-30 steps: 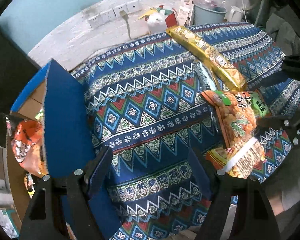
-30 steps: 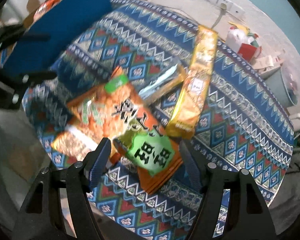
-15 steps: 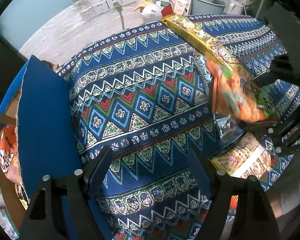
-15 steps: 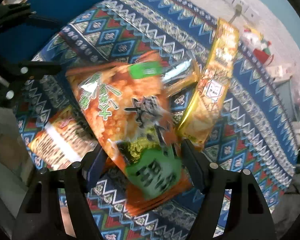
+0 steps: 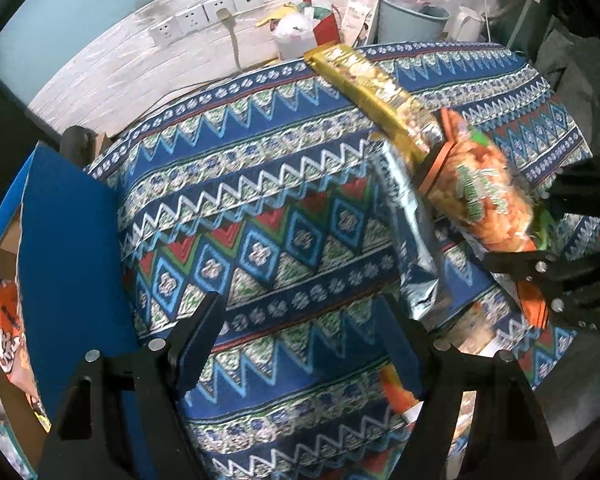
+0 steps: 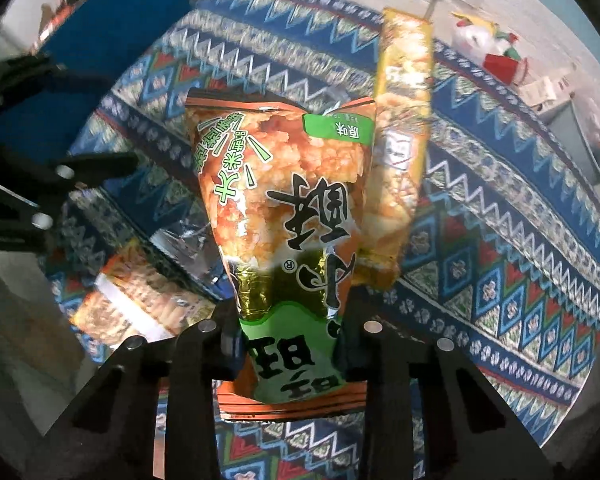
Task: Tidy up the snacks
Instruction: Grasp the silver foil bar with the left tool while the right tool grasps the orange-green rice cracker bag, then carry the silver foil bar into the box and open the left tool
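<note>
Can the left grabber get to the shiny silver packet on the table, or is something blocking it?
Probably yes. The left gripper is open and empty, and the silver packet lies just ahead of it on the patterned cloth. Its near end is bare; only the far end tucks under the long gold packet.

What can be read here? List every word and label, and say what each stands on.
"旺旺": green band of the orange snack bag, seen upside down, clamped in the right gripper.
"小" and "酥": large black characters on the same bag.
"原味": its green corner tag.
"大米": start of its green slogan; the rest is blurred.
Gold packet: print too blurred to read.
</note>
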{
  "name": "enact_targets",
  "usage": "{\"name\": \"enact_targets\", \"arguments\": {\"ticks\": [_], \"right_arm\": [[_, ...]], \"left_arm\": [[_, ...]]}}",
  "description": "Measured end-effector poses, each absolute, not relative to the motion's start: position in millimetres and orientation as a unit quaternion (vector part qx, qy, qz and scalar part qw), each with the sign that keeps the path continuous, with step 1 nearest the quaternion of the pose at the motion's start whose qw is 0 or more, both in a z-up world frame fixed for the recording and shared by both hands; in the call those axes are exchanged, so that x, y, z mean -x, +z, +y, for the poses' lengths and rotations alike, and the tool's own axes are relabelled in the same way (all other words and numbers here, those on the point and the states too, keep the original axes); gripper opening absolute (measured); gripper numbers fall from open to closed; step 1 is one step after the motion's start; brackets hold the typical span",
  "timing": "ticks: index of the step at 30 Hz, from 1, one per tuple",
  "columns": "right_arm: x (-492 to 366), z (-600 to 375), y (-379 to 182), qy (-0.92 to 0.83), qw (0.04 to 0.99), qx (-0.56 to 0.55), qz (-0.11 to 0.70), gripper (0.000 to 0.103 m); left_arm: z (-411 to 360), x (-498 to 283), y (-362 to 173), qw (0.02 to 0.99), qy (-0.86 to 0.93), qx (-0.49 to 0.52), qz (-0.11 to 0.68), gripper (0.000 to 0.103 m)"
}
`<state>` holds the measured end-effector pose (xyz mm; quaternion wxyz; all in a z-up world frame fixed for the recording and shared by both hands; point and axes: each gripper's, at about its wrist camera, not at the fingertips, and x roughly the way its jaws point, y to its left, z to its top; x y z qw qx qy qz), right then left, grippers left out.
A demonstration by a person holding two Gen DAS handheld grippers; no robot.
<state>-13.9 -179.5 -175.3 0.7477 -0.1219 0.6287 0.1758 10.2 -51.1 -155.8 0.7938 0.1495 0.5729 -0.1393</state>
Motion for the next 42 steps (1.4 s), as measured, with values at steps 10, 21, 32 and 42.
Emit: {"name": "enact_targets", "arguments": {"ticks": [10, 21, 32, 42], "right_arm": [[17.2, -221.0, -137.5, 0.089, 0.799, 0.056, 0.593, 0.032], [18.7, -258.3, -140.3, 0.037, 0.810, 0.012, 0.585, 0.032], [7.8, -272.8, -148.5, 0.031, 0.810, -0.011, 0.586, 0.032], [-5.7, -274.9, -147.7, 0.035, 0.809, -0.016, 0.586, 0.032]], "left_arm": [[-81.0, -28.1, -156.9, 0.786, -0.148, -0.121, 0.589, 0.079], [-104.4, -48.4, -175.3, 0.774, -0.143, -0.102, 0.608, 0.079], [-127.9, -63.0, -199.5, 0.763, -0.149, -0.112, 0.619, 0.079], [-147.3, -64.0, -222.8, 0.757, -0.169, -0.140, 0.615, 0.035]]}}
